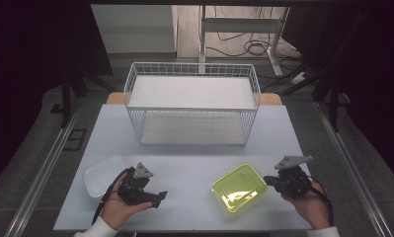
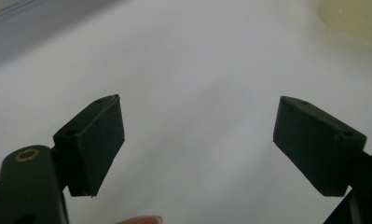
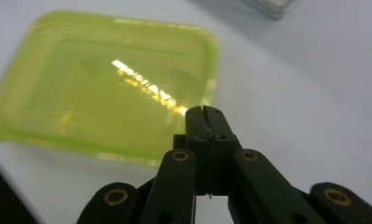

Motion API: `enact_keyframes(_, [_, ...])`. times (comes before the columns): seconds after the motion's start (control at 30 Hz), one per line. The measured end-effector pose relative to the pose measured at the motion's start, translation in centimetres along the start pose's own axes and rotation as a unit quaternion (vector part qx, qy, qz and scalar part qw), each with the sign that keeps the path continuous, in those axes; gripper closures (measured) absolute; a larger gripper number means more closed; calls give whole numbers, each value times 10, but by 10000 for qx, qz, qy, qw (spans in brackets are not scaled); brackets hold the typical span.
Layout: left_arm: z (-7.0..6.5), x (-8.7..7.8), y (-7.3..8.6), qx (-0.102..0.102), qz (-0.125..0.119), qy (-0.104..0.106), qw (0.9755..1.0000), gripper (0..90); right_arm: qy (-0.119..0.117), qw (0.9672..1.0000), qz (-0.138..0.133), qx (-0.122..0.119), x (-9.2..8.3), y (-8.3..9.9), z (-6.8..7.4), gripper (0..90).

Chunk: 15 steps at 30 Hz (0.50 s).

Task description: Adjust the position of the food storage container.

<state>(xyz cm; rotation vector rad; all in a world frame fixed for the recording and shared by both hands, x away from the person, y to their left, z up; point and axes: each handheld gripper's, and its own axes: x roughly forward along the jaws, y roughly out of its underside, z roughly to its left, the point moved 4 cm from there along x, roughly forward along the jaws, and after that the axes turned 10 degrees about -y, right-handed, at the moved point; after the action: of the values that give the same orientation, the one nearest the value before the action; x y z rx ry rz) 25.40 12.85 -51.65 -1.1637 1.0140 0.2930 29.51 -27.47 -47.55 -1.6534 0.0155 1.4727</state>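
A yellow-green translucent tray [image 1: 238, 187] [image 3: 104, 84] lies on the table's front right. My right gripper [image 1: 268, 180] [image 3: 203, 112] is just to its right, its jaws pressed together with nothing between them, the tips over the tray's near rim. A white tray [image 1: 98, 177] lies at the front left. My left gripper [image 1: 160, 196] [image 2: 197, 140] is held beside it, pointing right, jaws wide apart over bare table. A corner of the yellow-green tray [image 2: 356, 16] sits at the top right of the left gripper view.
A white wire two-level rack [image 1: 192, 103] stands at the back middle of the light table [image 1: 184, 163]. Both of its shelves are bare. Dark floor and cables lie beyond the table's far edge.
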Motion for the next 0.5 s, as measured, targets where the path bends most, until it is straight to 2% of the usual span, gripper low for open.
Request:
enact_keyframes(0.03, [0,0,0,-2,2,2,10000,163,-165,9997,130,-151,3,5,15,891])
enact_keyframes(0.1, [0,0,0,-8,2,6,10000,163,-228,9994,184,-202,6,8,20,891])
enact_keyframes(0.13, [-1,0,0,-6,4,4,10000,162,-336,9986,266,-300,9,12,27,891])
enact_keyframes(0.17, [-1,0,0,-6,6,2,10000,162,-527,9964,452,-492,17,19,40,890])
enact_keyframes(0.2, [-1,1,0,-3,7,0,10000,162,-527,9964,452,-492,17,19,40,890])
enact_keyframes(0.27, [0,1,0,-5,16,1,10000,162,-752,9936,548,-648,23,22,51,891])
enact_keyframes(0.33, [0,2,0,-20,38,-10,10000,162,-866,9906,721,-779,31,23,62,890])
enact_keyframes(0.4, [0,2,0,-15,35,-14,10000,162,-945,9877,857,-908,37,22,69,891])
enact_keyframes(0.5, [-1,1,-1,-29,10,-21,10000,162,-997,9859,910,-993,44,18,75,890])
